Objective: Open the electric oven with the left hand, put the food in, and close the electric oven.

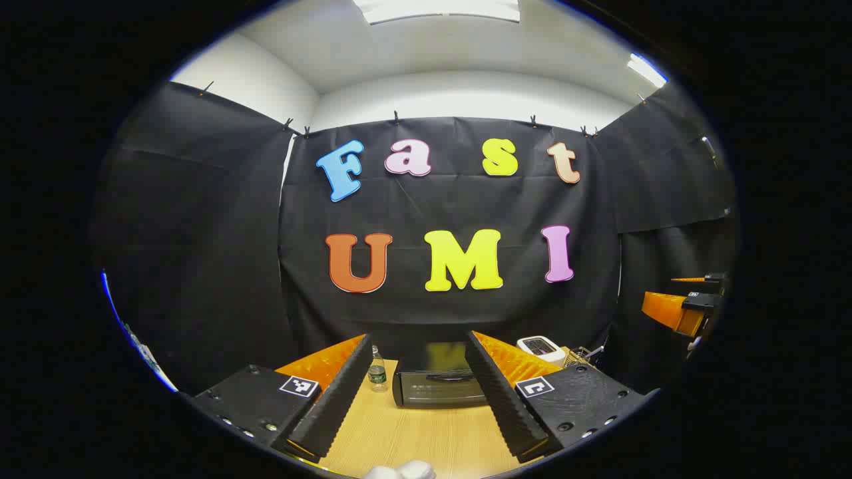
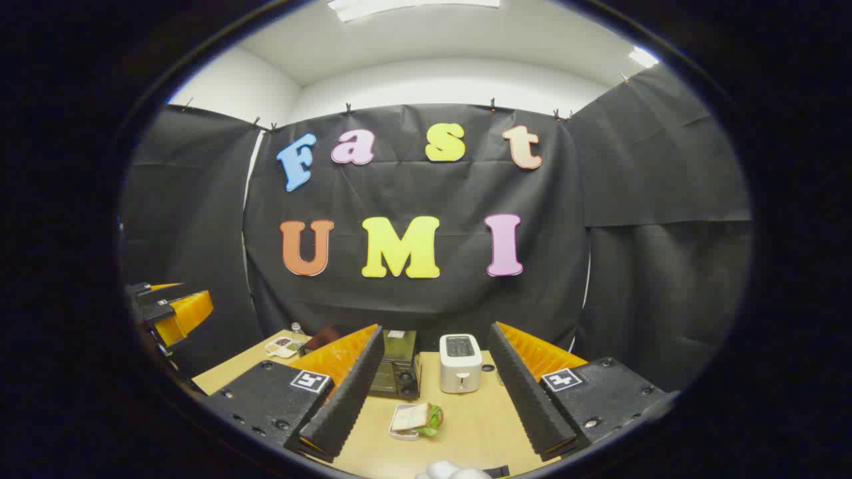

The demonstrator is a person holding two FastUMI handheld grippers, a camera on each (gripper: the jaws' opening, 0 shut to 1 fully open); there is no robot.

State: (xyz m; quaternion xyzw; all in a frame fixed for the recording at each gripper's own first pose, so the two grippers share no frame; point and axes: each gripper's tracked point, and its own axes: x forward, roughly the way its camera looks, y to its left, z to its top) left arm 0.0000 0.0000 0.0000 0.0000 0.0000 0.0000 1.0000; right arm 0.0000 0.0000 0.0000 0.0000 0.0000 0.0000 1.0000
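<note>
On the wooden table [image 1: 426, 439] the electric oven [image 1: 439, 382] stands closed between the wide-open left gripper [image 1: 419, 392] fingers, lined up for opening, while the wide, empty right gripper [image 2: 432, 392] frames the food [image 2: 416, 419].

This is a recording booth got up as a small kitchen corner, not a real home. Black cloth walls [image 2: 665, 199] hang from clips on three sides, with plain white room walls and ceiling light panels [image 1: 436, 9] above. On a wooden table [image 2: 472, 426] stand kitchen things: a black electric oven [image 1: 439, 382] at the far side, a white toaster [image 2: 460, 362] to its right, and a water bottle [image 1: 377, 372] to its left.
</note>
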